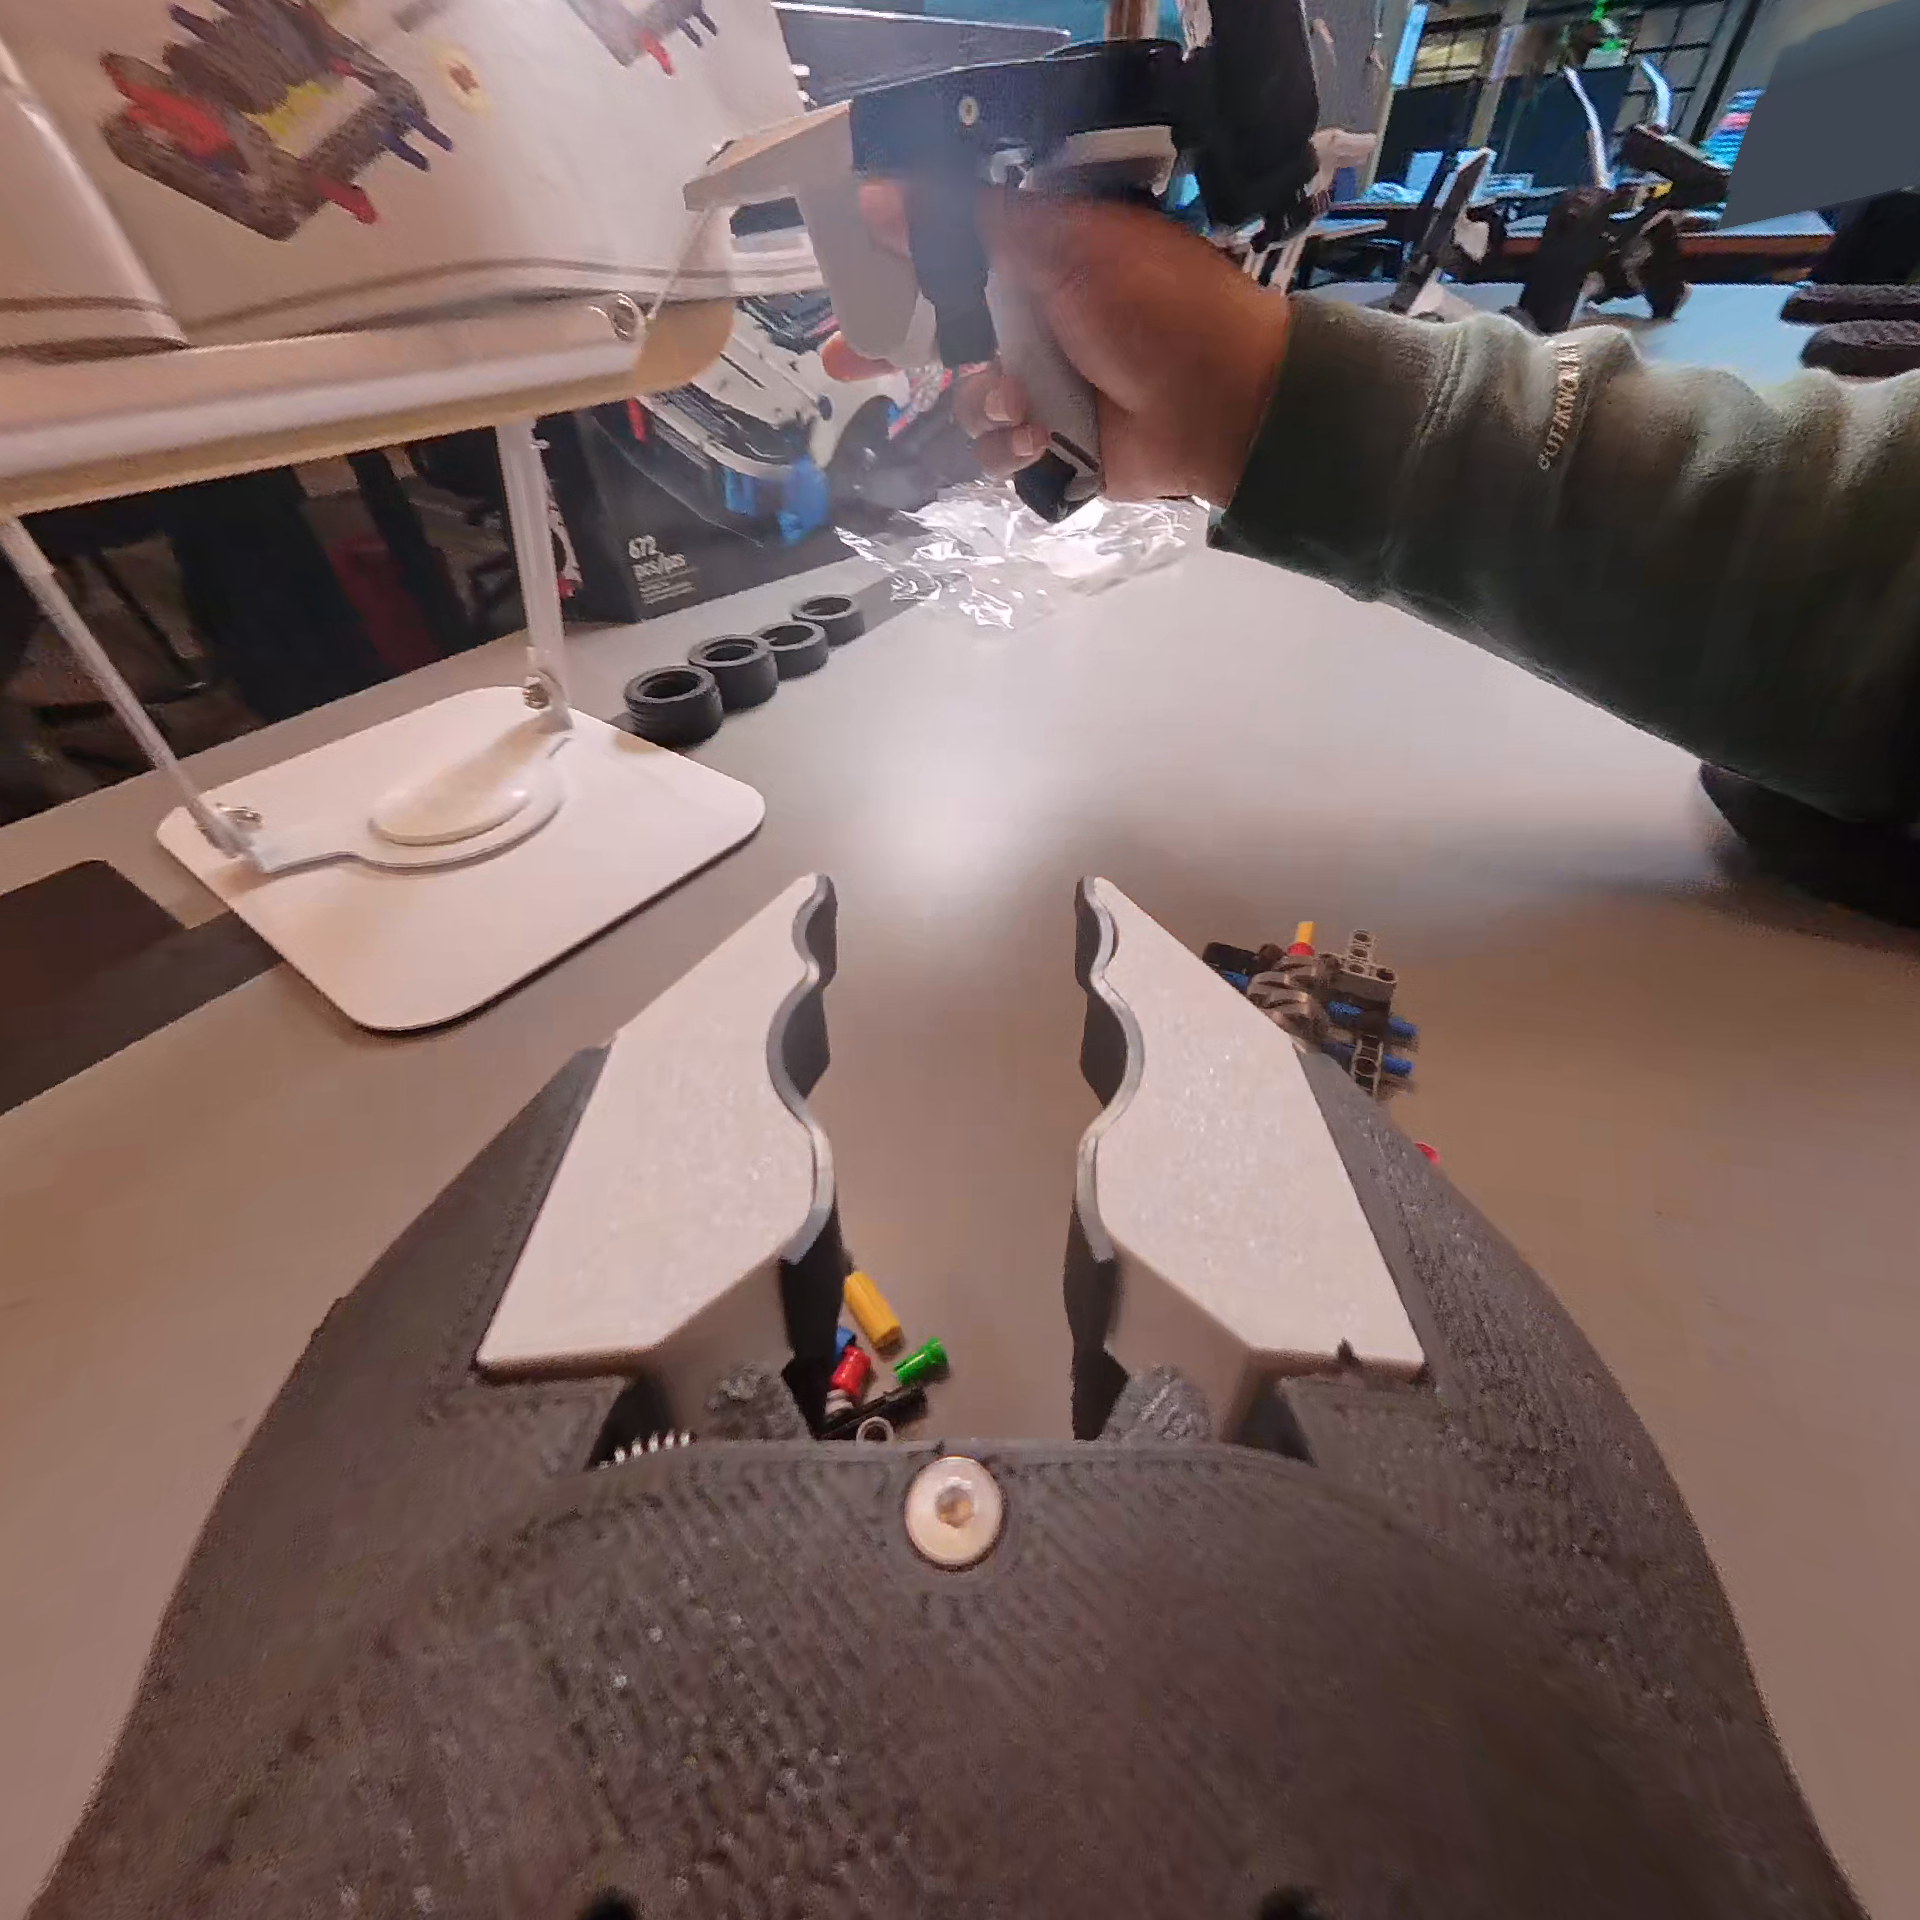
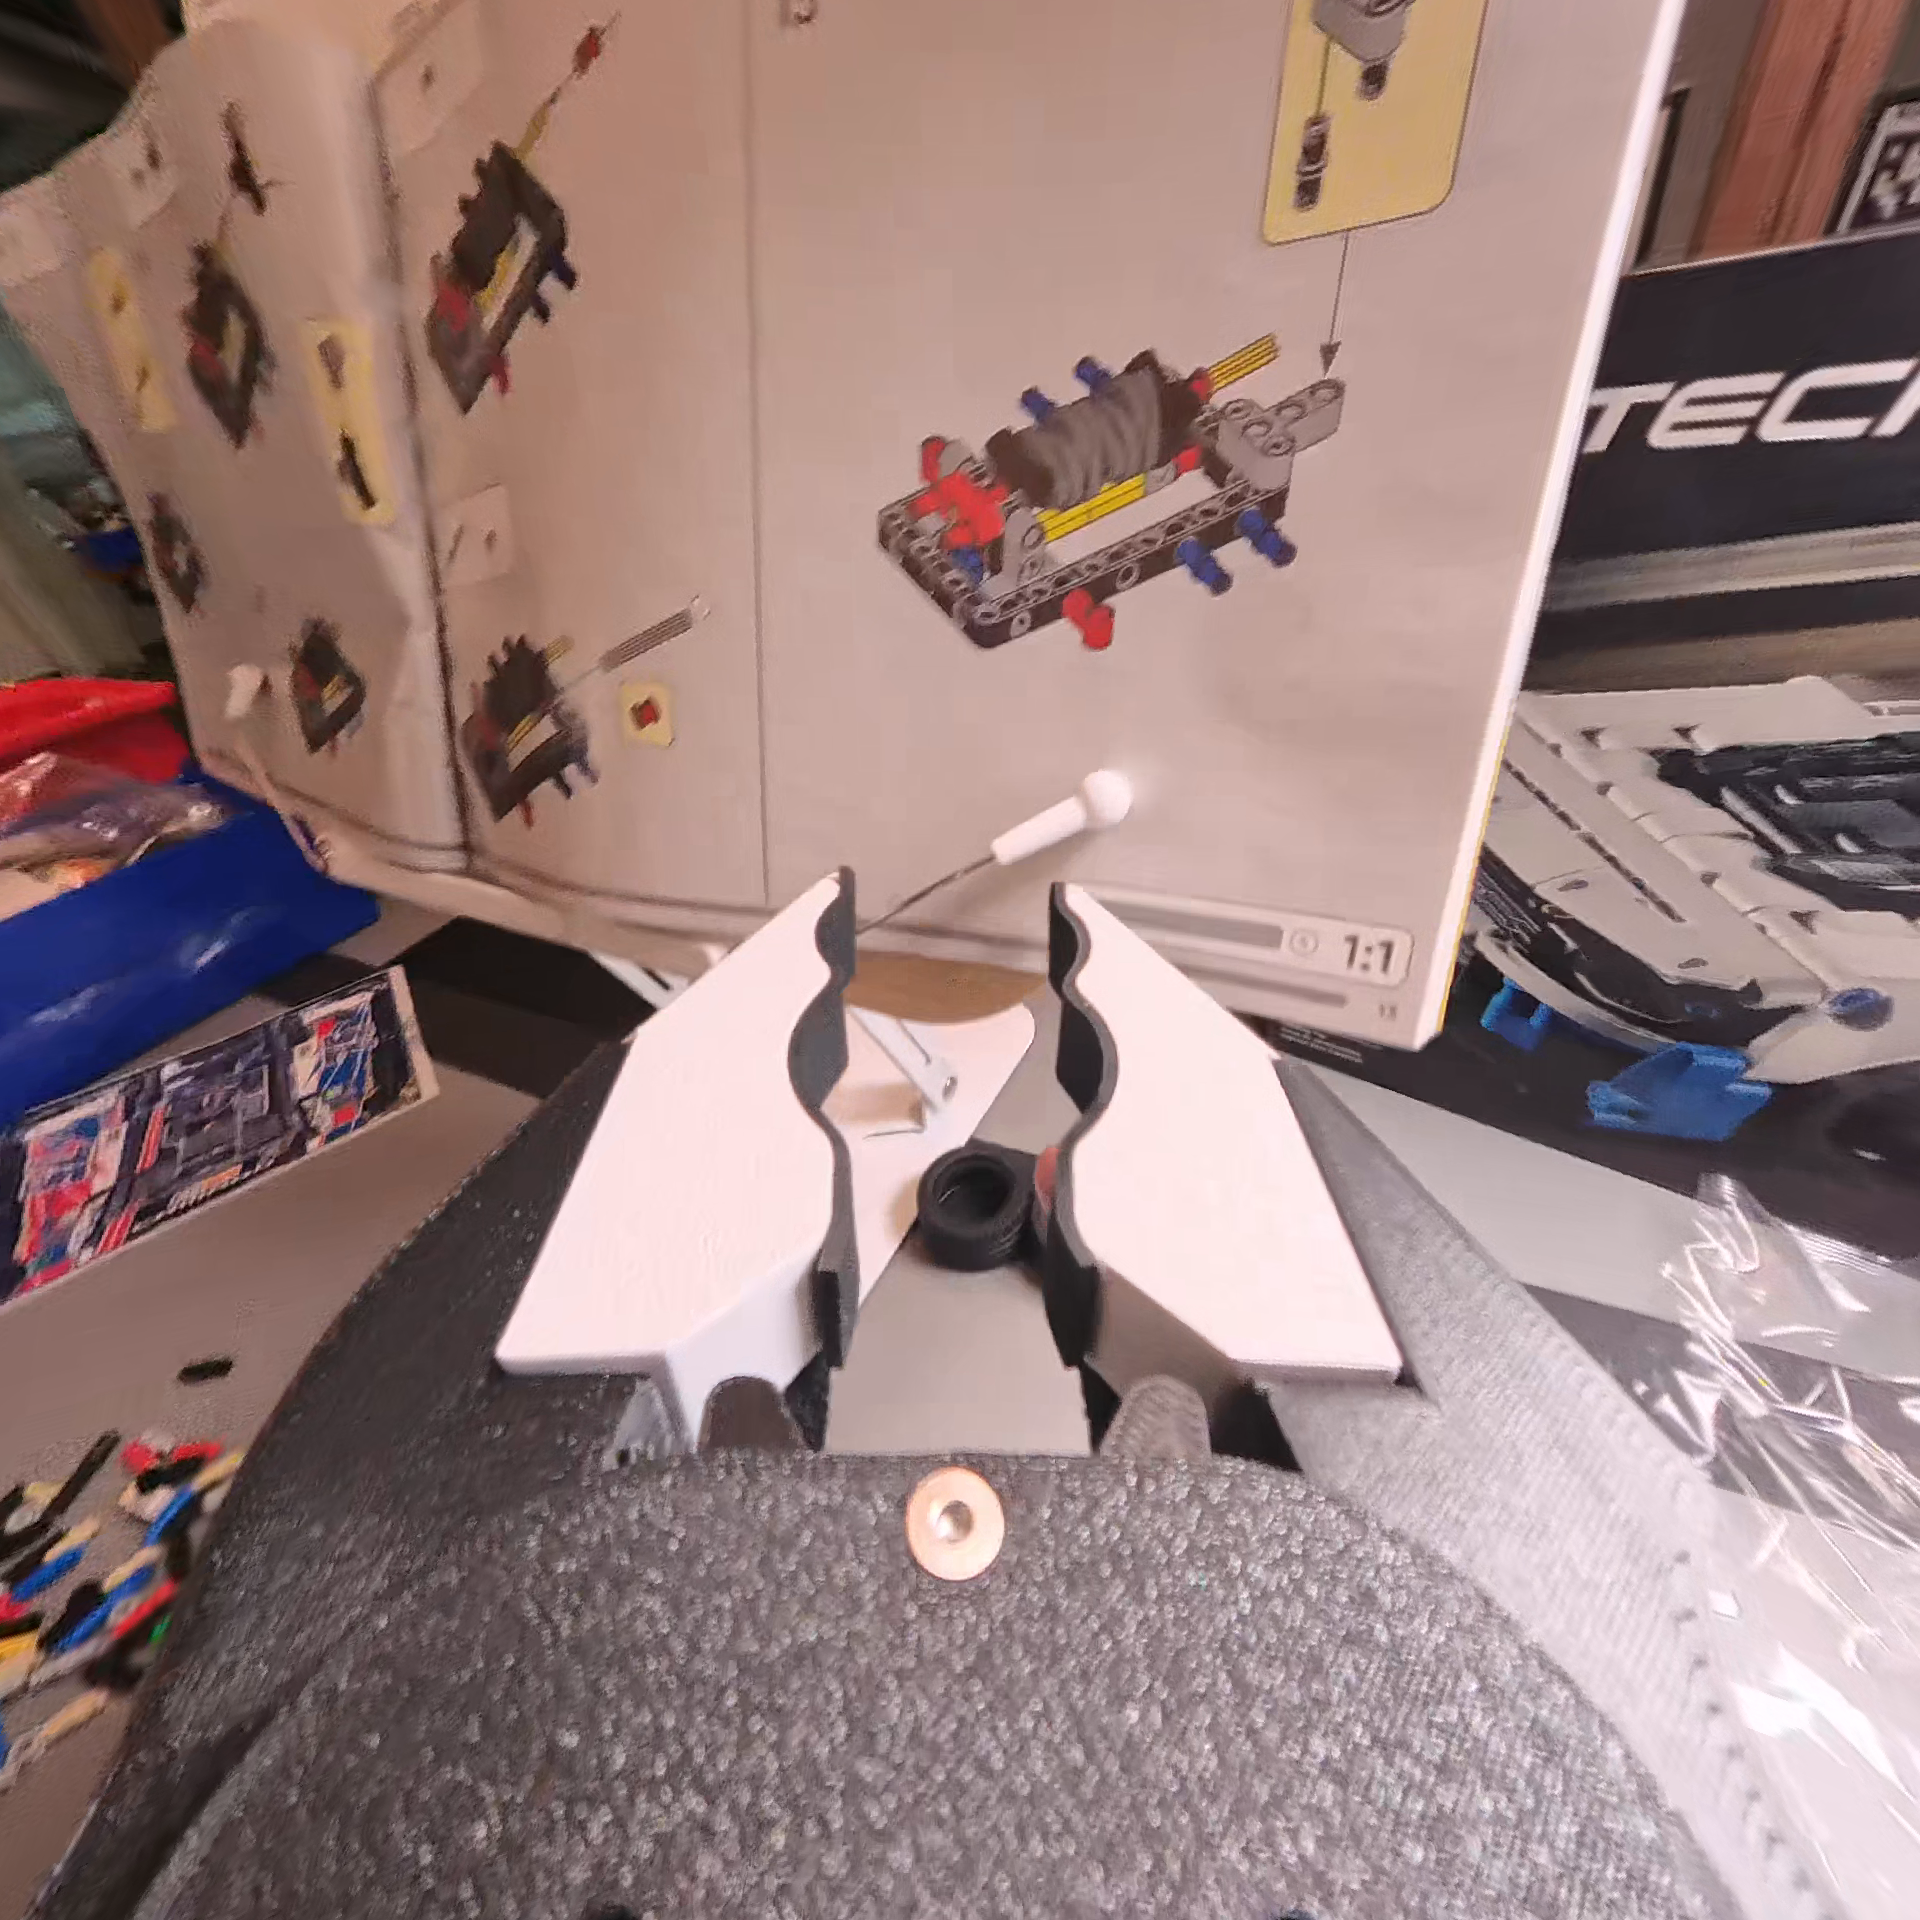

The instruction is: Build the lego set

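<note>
My left gripper (image 1: 956, 904) is open and empty, low over the grey table. A partly built lego assembly (image 1: 1325, 997) of grey, black and blue pieces lies just right of its right finger. Small loose pins (image 1: 878, 1351), yellow, green and red, lie between the finger bases. My right gripper (image 2: 951, 899) is open and empty, raised in front of the instruction booklet (image 2: 1091, 520) on its white stand. It also shows in the left wrist view (image 1: 997, 156), held by a hand. Black tyres (image 2: 977, 1195) lie below it.
The white stand base (image 1: 468, 862) sits left of my left gripper, with a row of tyres (image 1: 743, 665) behind. Crumpled clear plastic (image 1: 997, 551) and the lego box (image 2: 1714, 831) lie farther back. A blue bin (image 2: 135, 914), sticker sheet (image 2: 208, 1122) and loose pieces (image 2: 94, 1558) are at left.
</note>
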Action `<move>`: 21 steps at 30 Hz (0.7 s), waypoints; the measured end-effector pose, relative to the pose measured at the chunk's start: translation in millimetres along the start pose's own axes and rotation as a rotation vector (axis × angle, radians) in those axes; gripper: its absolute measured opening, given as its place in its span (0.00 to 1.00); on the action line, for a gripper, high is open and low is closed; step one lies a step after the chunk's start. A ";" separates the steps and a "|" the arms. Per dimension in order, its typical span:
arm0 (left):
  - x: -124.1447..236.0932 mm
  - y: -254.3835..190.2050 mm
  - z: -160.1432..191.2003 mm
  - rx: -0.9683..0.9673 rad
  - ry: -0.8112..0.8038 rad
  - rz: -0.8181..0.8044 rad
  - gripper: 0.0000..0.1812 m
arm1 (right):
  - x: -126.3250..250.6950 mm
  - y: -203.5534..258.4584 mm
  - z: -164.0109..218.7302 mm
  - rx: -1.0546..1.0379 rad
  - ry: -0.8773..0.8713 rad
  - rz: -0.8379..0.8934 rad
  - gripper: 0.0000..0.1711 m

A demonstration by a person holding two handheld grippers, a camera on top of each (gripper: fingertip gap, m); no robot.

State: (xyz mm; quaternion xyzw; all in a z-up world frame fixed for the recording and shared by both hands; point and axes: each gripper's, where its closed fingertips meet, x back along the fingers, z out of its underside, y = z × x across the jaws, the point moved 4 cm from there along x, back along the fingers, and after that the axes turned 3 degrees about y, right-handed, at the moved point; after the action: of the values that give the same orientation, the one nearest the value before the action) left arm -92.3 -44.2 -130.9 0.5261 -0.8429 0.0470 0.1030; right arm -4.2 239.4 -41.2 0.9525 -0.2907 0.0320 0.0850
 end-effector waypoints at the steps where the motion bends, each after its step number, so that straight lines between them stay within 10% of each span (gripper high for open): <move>1: 0.5 2.0 -0.1 0.001 -0.007 -0.010 0.25 | -5.7 -2.3 -1.1 -0.013 0.016 0.019 0.16; 15: -7.3 1.7 8.1 0.004 0.026 -0.013 0.22 | 6.3 -18.7 40.8 -0.378 -0.044 -0.250 0.10; 21: -3.3 2.7 3.7 -0.019 0.008 -0.049 0.21 | 48.6 -48.0 28.1 -0.080 -0.094 0.014 0.19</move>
State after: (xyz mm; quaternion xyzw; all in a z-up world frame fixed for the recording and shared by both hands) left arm -93.7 -40.8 -135.1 0.5452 -0.8298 0.0386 0.1127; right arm 63.2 246.8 -70.4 0.9468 -0.3020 -0.0239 0.1088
